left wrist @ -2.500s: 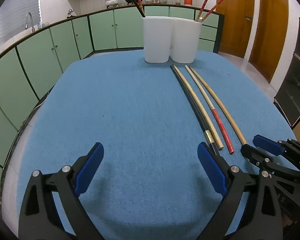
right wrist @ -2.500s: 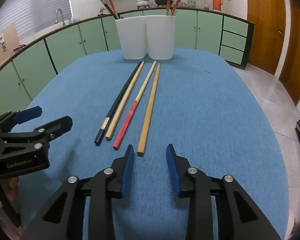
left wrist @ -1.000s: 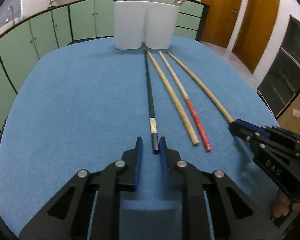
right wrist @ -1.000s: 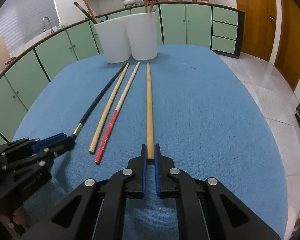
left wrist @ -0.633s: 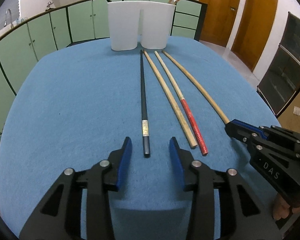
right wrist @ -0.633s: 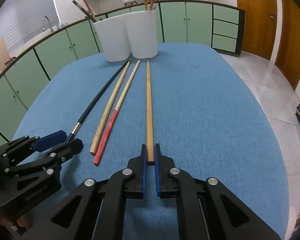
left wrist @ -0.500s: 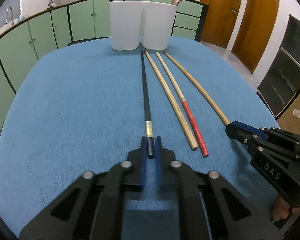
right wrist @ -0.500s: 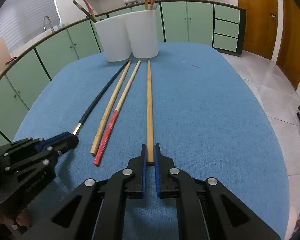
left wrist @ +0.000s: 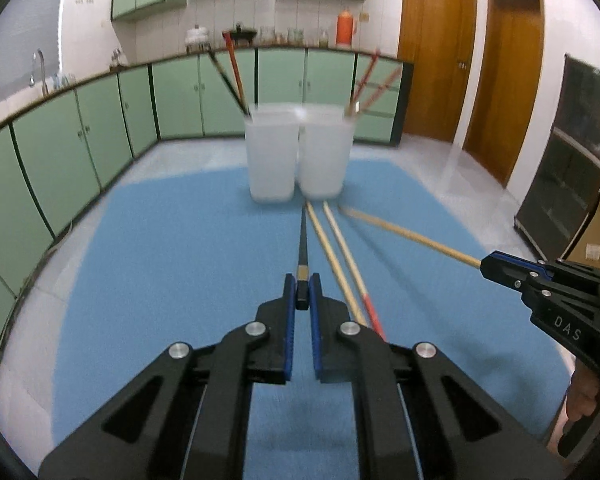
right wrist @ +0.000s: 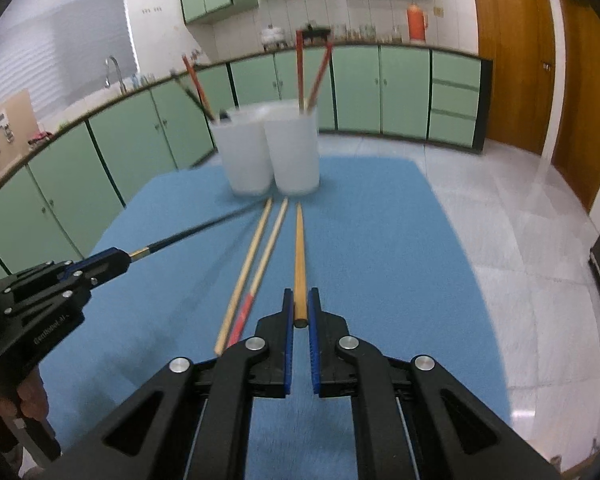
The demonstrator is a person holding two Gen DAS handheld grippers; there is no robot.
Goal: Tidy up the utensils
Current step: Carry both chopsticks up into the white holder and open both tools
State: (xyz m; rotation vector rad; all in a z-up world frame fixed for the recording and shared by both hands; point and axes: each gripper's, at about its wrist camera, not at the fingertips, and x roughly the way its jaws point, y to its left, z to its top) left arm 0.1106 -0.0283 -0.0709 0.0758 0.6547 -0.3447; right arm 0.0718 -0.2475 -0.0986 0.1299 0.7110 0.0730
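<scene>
Since the earlier frame both grippers have risen off the blue table (left wrist: 172, 240), each lifting the near end of a chopstick. Two white holders (right wrist: 272, 148) stand ahead of both tools, at the table's far end. The left gripper (left wrist: 302, 294) is clamped on the black chopstick (left wrist: 302, 248). The right gripper (right wrist: 300, 310) is clamped on the tan chopstick (right wrist: 299, 252). Two more chopsticks (right wrist: 256, 256) lie on the table between the tools.

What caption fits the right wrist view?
Right claw shut on a tan chopstick, white holders ahead.
</scene>
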